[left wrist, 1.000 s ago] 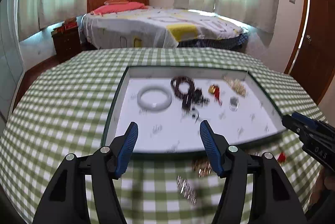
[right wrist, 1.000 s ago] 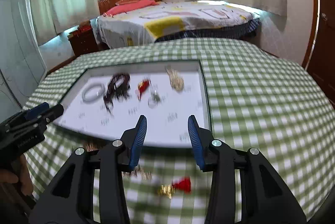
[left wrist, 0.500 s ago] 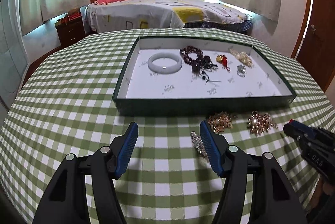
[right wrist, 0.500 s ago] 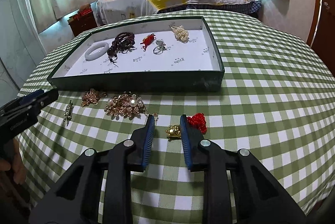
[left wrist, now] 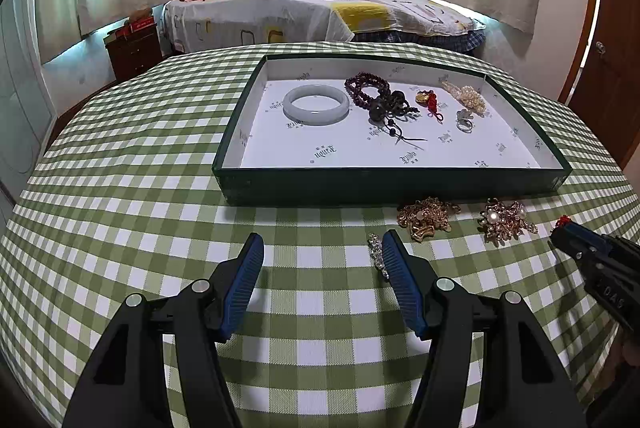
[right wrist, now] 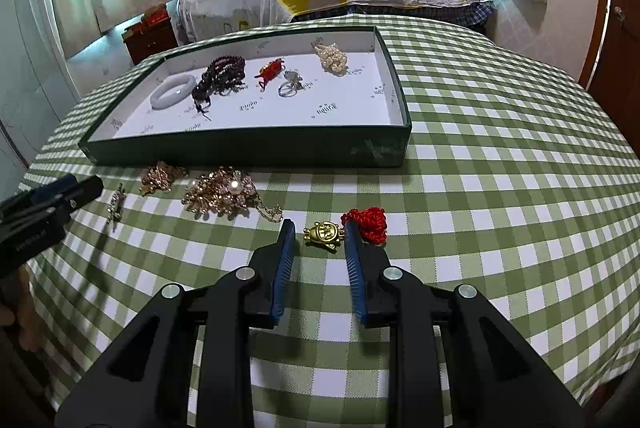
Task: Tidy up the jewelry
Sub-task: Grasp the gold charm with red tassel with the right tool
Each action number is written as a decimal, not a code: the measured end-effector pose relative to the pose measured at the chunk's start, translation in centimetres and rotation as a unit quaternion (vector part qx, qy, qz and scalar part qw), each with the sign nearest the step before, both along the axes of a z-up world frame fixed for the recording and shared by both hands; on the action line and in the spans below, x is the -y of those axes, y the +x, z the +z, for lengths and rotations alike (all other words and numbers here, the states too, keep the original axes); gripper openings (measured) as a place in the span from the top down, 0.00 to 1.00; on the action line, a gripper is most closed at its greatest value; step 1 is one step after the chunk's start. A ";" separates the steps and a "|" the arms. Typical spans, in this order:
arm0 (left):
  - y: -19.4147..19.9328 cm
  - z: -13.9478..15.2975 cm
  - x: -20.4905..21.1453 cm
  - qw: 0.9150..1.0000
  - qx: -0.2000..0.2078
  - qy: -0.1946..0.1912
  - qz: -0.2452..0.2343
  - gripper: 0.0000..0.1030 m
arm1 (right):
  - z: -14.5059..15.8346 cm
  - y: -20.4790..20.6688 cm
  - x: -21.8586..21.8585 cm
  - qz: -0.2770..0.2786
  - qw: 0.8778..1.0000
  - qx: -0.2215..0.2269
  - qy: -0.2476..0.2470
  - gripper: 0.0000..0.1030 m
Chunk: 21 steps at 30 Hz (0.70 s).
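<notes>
Now, left to right:
Left gripper (left wrist: 322,248): jaws spread over bare checked cloth (left wrist: 120,212), a slim crystal pin (left wrist: 376,256) just beside one finger.
Tray (right wrist: 240,148): bangle (right wrist: 173,92), beads (right wrist: 222,74), ring (right wrist: 290,86), pearls (right wrist: 332,58) inside.
Right gripper (right wrist: 320,232): jaws narrowed either side of gold charm (right wrist: 323,231), not pinching; its red knot (right wrist: 368,222) just right.

Left gripper (left wrist: 322,248) and right gripper (right wrist: 320,234), as we see them from their own cameras. We note black plastic arms shaped like clamp handles, each with a triangular cut-out. Each arm carries a round silver screw head at its pivot and another further forward. The fingers (right wrist: 284,268) bear ribbed blue pads. Seen from the side, each body shows small white lettering that we cannot read.
</notes>
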<state>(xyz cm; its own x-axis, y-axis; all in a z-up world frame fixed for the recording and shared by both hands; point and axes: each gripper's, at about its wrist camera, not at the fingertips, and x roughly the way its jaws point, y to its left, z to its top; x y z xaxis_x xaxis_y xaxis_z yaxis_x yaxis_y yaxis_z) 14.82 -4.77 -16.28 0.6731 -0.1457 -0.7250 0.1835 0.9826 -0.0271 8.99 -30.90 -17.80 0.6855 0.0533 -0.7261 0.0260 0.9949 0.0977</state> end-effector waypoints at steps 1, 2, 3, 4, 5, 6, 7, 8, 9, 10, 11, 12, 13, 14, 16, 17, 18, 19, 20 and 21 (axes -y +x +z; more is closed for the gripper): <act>0.0 0.0 0.0 1.000 0.000 0.000 0.000 0.42 | 0.3 0.0 0.1 -0.003 1.000 0.005 0.001 0.76; 0.0 0.1 0.0 1.000 0.000 0.000 0.000 0.42 | 0.6 -0.2 0.4 -0.007 1.000 0.011 0.002 0.75; 0.0 0.0 0.0 1.000 0.001 0.000 0.000 0.42 | 0.8 -0.1 0.6 -0.011 1.000 0.014 0.000 0.75; -0.1 0.0 0.0 1.000 0.000 -0.001 0.000 0.42 | 0.9 -0.1 0.7 -0.014 1.000 0.015 0.000 0.75; -0.1 0.0 -0.1 1.000 -0.001 -0.001 0.000 0.42 | 0.9 0.1 1.0 -0.019 1.000 0.013 0.003 0.75; -0.1 0.0 -0.1 1.000 -0.002 -0.001 0.000 0.42 | 0.7 0.2 1.4 -0.023 1.000 0.009 0.007 0.75; -0.1 0.0 -0.1 1.000 -0.002 -0.001 0.000 0.42 | 0.6 0.4 1.6 -0.027 1.000 0.005 0.011 0.75; -0.1 0.0 -0.1 1.000 -0.002 -0.001 -0.001 0.42 | 0.5 0.5 1.6 -0.029 0.999 0.005 0.014 0.75; -0.2 0.0 -0.1 1.000 -0.002 -0.001 -0.001 0.42 | 0.5 0.5 1.8 -0.031 0.999 0.005 0.015 0.75; -0.2 0.0 -0.1 1.000 -0.002 0.000 -0.002 0.42 | 0.5 0.5 1.7 -0.031 0.999 0.005 0.015 0.75; -0.2 0.0 -0.1 1.000 -0.002 0.000 -0.002 0.42 | 0.5 0.6 1.7 -0.031 0.999 0.004 0.014 0.75; -0.1 0.0 -0.1 1.000 -0.002 0.000 -0.001 0.42 | 0.6 0.7 1.7 -0.032 0.999 0.005 0.014 0.75; -0.1 0.0 -0.1 1.000 -0.003 0.000 -0.002 0.42 | 0.6 0.7 1.7 -0.034 0.999 0.005 0.015 0.75; -0.2 0.0 0.0 1.000 -0.003 0.000 -0.002 0.42 | 0.5 0.8 1.8 -0.034 0.999 0.003 0.015 0.75; -0.2 0.0 0.0 1.000 -0.004 0.001 -0.002 0.42 | 0.3 1.1 1.8 -0.035 0.999 -0.004 0.015 0.75; -0.2 0.0 0.0 1.000 -0.004 0.001 -0.003 0.42 | 0.2 1.2 1.9 -0.034 0.999 -0.007 0.018 0.75; -0.2 -0.1 0.0 1.000 -0.005 0.002 -0.003 0.42 | 0.1 1.2 1.9 -0.036 0.999 -0.006 0.019 0.75; -0.2 -0.1 0.1 1.000 -0.005 0.002 -0.004 0.42 | 0.1 1.4 1.9 -0.035 0.999 -0.006 0.018 0.75; -0.2 -0.1 0.1 1.000 -0.005 0.003 -0.004 0.42 | 0.1 1.4 1.8 -0.033 0.999 -0.006 0.016 0.75; -0.2 -0.1 0.1 1.000 -0.006 0.003 -0.004 0.42 | 0.1 1.4 1.7 -0.031 0.999 -0.005 0.013 0.76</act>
